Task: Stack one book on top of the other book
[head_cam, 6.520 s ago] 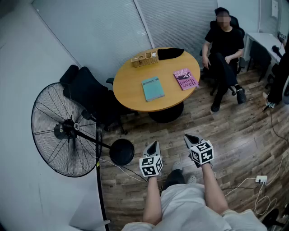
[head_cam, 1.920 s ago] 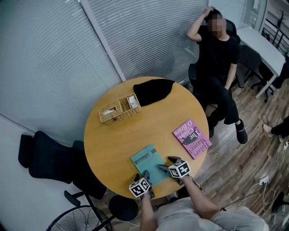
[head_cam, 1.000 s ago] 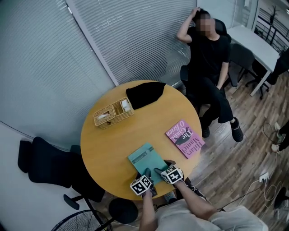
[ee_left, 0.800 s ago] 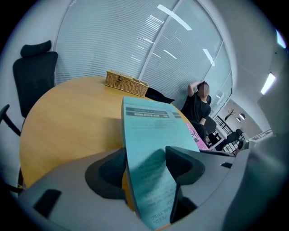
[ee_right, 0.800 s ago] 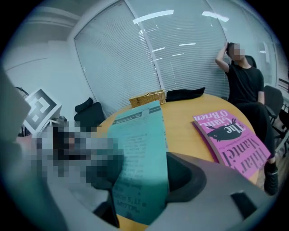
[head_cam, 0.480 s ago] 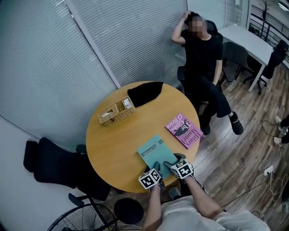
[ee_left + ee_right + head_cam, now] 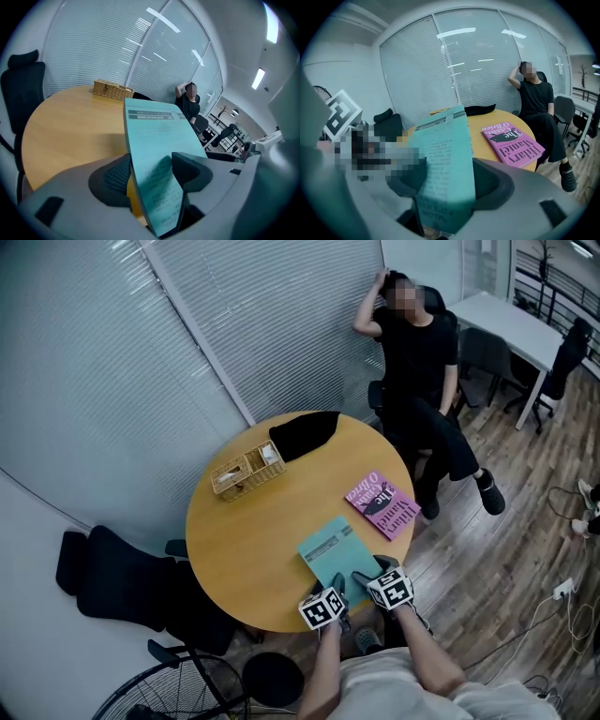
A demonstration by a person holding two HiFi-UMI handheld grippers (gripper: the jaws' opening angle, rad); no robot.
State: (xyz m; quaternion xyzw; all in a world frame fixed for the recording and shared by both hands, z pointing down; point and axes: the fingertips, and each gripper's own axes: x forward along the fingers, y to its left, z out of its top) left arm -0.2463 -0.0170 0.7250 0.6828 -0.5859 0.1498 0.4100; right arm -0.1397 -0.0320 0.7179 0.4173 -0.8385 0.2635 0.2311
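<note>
**Status.** The teal book (image 7: 335,551) is over the near-right part of the round tabletop (image 7: 244,549). It is held at its near short edge by both tools. The left gripper (image 7: 152,176) has its jaws clamped on that edge, one pad on each cover. The right gripper (image 7: 450,180) has its jaws clamped on the same edge, just beside the left one. The views do not show whether the far edge rests on the tabletop. The pink book (image 7: 382,503) lies flat further out, near the right rim and apart from the teal book.

**Hazards.**
- Sag: the whole book is carried from one edge. The far end may droop, catch the pink book's edge and push it instead of landing on it.
- Twist: two grips sit on one edge. If the grippers travel or roll unequally, the cover can bend or slip out of one pair of jaws.
- Overhang: the pink book is close to the rim. A sliding placement may push it off the tabletop.
- Misalignment: releasing before the edges line up would probably leave a skewed stack.

**Orientation.** The teal book's long axis runs from the grippers away across the tabletop, roughly toward the wicker basket (image 7: 248,470). Its printed header band is at the far end. The pink book appears to lie on a similar heading.
</note>
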